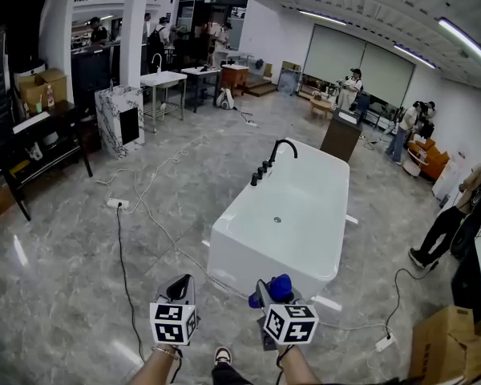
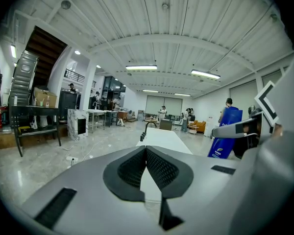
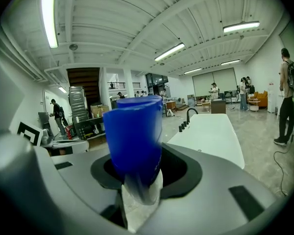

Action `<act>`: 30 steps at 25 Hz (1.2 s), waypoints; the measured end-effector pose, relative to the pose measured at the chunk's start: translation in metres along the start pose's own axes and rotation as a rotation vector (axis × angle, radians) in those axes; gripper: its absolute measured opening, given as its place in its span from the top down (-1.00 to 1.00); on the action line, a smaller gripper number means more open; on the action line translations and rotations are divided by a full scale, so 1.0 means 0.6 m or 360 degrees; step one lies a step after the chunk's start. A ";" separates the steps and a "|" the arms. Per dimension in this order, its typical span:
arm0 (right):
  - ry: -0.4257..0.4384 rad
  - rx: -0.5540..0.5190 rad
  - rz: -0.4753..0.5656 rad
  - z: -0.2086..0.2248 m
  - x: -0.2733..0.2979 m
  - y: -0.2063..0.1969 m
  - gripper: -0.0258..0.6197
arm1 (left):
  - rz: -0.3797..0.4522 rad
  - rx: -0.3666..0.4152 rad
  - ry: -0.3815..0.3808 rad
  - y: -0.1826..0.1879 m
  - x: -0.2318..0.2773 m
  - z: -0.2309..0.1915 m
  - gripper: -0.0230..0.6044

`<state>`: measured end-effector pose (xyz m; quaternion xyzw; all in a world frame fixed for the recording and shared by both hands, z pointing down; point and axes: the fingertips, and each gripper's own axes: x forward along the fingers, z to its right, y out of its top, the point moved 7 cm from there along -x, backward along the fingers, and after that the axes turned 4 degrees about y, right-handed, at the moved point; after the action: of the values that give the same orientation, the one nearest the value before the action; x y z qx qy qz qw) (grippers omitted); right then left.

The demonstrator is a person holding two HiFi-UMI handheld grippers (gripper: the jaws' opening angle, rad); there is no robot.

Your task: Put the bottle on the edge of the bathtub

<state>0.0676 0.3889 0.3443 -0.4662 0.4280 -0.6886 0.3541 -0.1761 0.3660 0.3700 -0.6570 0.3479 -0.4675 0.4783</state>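
Bottle (image 3: 133, 131), blue, sits clamped between the jaws of the right gripper (image 3: 137, 175). The left gripper (image 2: 146, 153), beside it, is clenched on nothing. The bathtub (image 1: 305, 207) stands ahead of both, apart.

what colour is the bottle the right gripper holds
Blue. The bottle shows best in the right gripper view.

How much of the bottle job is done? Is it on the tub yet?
Not yet. Done: the right gripper has its jaws shut on the blue bottle. In hand: the bottle is held in the air, short of the white bathtub ahead. The left gripper is shut and empty. Left: reach the tub and set the bottle on its edge.
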 end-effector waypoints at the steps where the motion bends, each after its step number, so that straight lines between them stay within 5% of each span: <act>1: 0.0004 -0.0003 0.0000 0.004 0.008 0.004 0.39 | 0.0004 0.0001 0.0000 0.003 0.010 -0.001 0.87; 30: 0.0055 0.0051 0.0034 0.198 0.244 0.134 0.40 | 0.0006 0.0068 0.0071 0.101 0.304 0.008 0.87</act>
<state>0.1410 0.1976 0.3436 -0.4438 0.4280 -0.6995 0.3613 -0.1136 0.1842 0.3632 -0.6355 0.3497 -0.4883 0.4852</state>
